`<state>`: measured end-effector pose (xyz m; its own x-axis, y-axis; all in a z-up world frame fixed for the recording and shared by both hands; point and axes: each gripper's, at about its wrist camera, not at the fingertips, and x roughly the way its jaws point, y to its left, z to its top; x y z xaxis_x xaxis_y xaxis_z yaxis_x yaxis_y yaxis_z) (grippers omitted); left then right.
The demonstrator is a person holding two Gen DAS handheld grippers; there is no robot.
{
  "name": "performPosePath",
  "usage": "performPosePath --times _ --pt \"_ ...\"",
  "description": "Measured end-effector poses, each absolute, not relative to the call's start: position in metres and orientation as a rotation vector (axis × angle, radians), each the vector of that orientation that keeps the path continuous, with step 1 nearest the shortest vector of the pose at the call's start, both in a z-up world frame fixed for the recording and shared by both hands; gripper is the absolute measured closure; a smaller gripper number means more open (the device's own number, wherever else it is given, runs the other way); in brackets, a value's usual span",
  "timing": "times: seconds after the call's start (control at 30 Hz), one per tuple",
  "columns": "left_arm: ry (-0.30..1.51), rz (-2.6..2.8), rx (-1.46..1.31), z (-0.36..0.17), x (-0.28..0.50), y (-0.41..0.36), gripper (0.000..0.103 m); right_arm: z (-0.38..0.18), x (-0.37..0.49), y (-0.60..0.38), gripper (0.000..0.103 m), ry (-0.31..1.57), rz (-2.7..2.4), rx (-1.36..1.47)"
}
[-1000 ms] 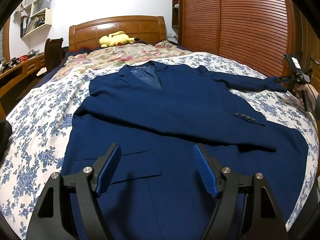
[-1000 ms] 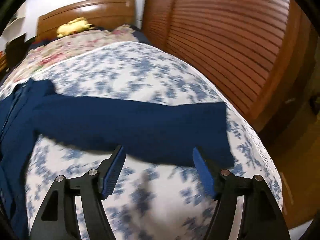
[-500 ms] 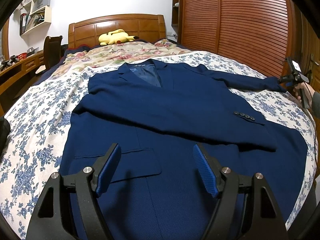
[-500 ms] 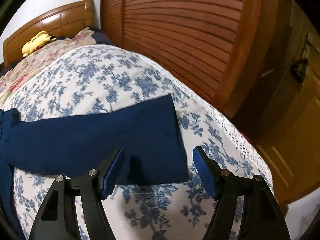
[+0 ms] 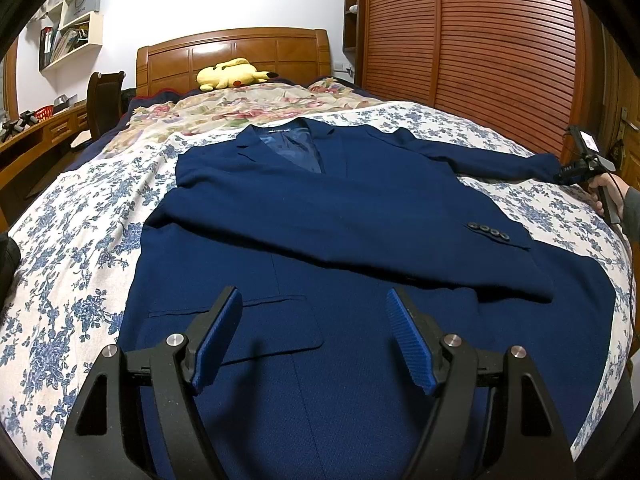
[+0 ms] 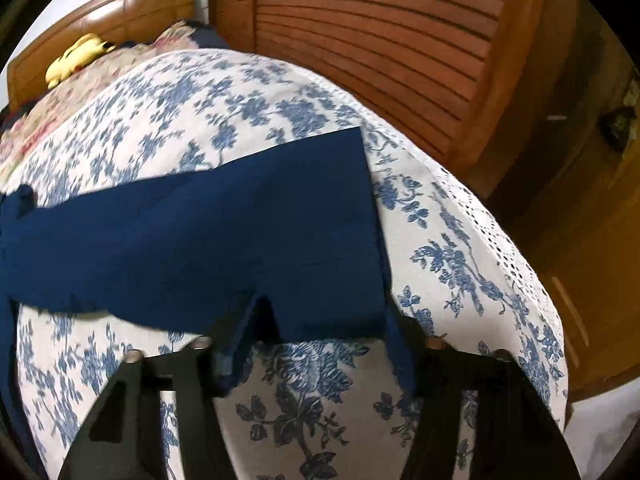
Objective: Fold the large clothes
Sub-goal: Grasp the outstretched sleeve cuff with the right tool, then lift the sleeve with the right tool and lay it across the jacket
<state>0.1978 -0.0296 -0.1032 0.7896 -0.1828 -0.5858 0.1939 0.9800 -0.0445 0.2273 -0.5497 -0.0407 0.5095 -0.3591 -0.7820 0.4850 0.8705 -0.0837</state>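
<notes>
A navy blue suit jacket [image 5: 340, 216] lies flat, front up, on the bed. One sleeve is folded across the chest, its cuff buttons [image 5: 489, 233] showing. The other sleeve [image 5: 496, 162] stretches to the right edge of the bed. My left gripper [image 5: 314, 336] is open and empty, hovering over the jacket's lower front by the pocket flap. My right gripper [image 6: 316, 340] is open, low over the bed, its fingertips at the cuff end of the stretched sleeve [image 6: 224, 240]. It also shows in the left wrist view [image 5: 580, 166] at that cuff.
The bed has a blue floral sheet [image 5: 80, 248] and a floral quilt [image 5: 240, 108] near the wooden headboard. A yellow plush toy [image 5: 230, 74] lies at the head. A slatted wooden wardrobe [image 5: 480, 48] stands close on the right. A desk and chair [image 5: 104, 96] stand left.
My right gripper has moved down and closer to the sleeve cuff, which now fills the space between its fingers. My left gripper has stayed over the jacket's lower front.
</notes>
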Motion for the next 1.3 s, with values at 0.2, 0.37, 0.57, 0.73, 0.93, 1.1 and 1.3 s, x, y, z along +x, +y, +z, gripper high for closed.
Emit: performPosePath --times 0.2,0.37,0.57,0.73,0.93,1.1,1.3 --pt "0.628 -0.205 0.017 -0.103 0.198 -0.030 0.028 -0.031 0.225 -0.532 0.093 0.914 -0.453 0.067" --pt "0.616 -0.220 0.009 -0.101 0.194 -0.028 0.028 0.001 0.214 -0.492 0.094 0.855 -0.404 -0.015" --pt "0.592 -0.224 -0.024 -0.090 0.183 -0.015 0.028 0.052 0.198 -0.420 0.095 0.755 -0.308 -0.140" --pt "0.573 -0.231 -0.049 -0.080 0.172 0.001 0.028 0.088 0.184 -0.353 0.095 0.673 -0.228 -0.219" --pt "0.565 -0.233 -0.057 -0.075 0.161 0.015 0.028 0.111 0.169 -0.277 0.096 0.610 -0.136 -0.299" --pt "0.557 -0.226 -0.064 -0.072 0.155 0.027 0.028 0.129 0.152 -0.210 0.096 0.546 -0.041 -0.364" --pt "0.542 -0.202 -0.076 -0.069 0.146 0.046 0.028 0.138 0.127 -0.146 0.096 0.501 0.097 -0.389"
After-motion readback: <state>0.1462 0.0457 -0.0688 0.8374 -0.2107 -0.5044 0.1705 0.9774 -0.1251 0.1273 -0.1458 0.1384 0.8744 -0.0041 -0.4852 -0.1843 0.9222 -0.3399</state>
